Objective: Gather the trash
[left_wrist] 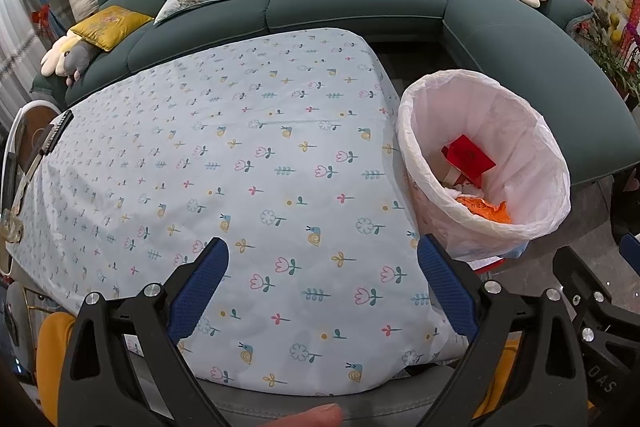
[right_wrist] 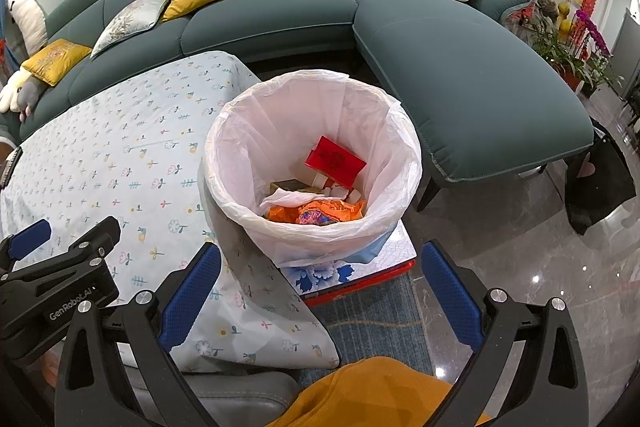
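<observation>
Both tongs empty, jaws spread wide. Left gripper (left_wrist: 322, 287) hovers over the near edge of the table (left_wrist: 240, 167), nothing between its blue pads (left_wrist: 198, 291). Right gripper (right_wrist: 320, 291) hangs just beyond the table's right corner, aimed at the trash bin (right_wrist: 312, 155), also holding nothing.

Bin stands just beside the table's right edge, on a blue-and-white box with a red rim (right_wrist: 352, 275) on the floor. White liner bag (right_wrist: 400, 131) folded over the rim. Inside: red box (right_wrist: 335, 161), orange wrapper (right_wrist: 312, 213), crumpled white paper (right_wrist: 286, 197), some cardboard bits. So the trash is in the bin, roughly bottom third filled.

Flowered tablecloth (left_wrist: 280, 107) looks clear of litter in both views. Only things left on the table's far left edge: a dark remote-like item (left_wrist: 56, 131) and something pale and shiny (left_wrist: 10, 223), partly cut off by the lens; can't tell if either counts as trash.

Judgement: collection looks done or nearly done. Remaining, if anything: check that left edge, maybe close up the liner. Sofa (left_wrist: 360, 7) behind has cushions and plush toys only, no visible litter.
</observation>
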Tool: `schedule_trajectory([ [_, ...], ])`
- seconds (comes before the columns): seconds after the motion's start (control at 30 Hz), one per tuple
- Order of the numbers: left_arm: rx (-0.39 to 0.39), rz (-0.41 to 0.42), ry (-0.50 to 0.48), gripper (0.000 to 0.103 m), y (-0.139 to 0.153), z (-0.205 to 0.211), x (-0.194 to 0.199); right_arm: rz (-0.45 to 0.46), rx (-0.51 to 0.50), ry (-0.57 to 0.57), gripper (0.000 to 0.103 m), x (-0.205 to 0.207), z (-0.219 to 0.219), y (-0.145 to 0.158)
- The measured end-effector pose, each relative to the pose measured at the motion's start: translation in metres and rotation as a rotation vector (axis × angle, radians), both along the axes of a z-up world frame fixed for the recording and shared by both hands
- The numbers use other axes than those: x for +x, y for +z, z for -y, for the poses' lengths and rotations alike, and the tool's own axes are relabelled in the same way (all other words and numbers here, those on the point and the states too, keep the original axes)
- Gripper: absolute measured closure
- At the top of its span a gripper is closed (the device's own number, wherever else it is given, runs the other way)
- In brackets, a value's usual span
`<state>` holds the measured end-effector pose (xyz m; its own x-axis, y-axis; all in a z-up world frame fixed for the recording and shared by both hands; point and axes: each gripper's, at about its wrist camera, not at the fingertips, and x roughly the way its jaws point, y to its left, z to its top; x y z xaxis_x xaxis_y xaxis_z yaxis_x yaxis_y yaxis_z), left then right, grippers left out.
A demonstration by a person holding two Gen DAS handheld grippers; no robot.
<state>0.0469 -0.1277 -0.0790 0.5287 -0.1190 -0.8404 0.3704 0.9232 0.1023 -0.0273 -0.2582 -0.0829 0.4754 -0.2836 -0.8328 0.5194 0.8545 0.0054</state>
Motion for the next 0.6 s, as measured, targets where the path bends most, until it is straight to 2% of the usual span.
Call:
schedule_trajectory([
  [0.6, 0.01, 0.005, 0.014, 0.012, -0.0019, 0.0012, 0.0027, -0.007, 0.003, 0.004, 0.007, 0.0066, 0.0005, -0.0037],
])
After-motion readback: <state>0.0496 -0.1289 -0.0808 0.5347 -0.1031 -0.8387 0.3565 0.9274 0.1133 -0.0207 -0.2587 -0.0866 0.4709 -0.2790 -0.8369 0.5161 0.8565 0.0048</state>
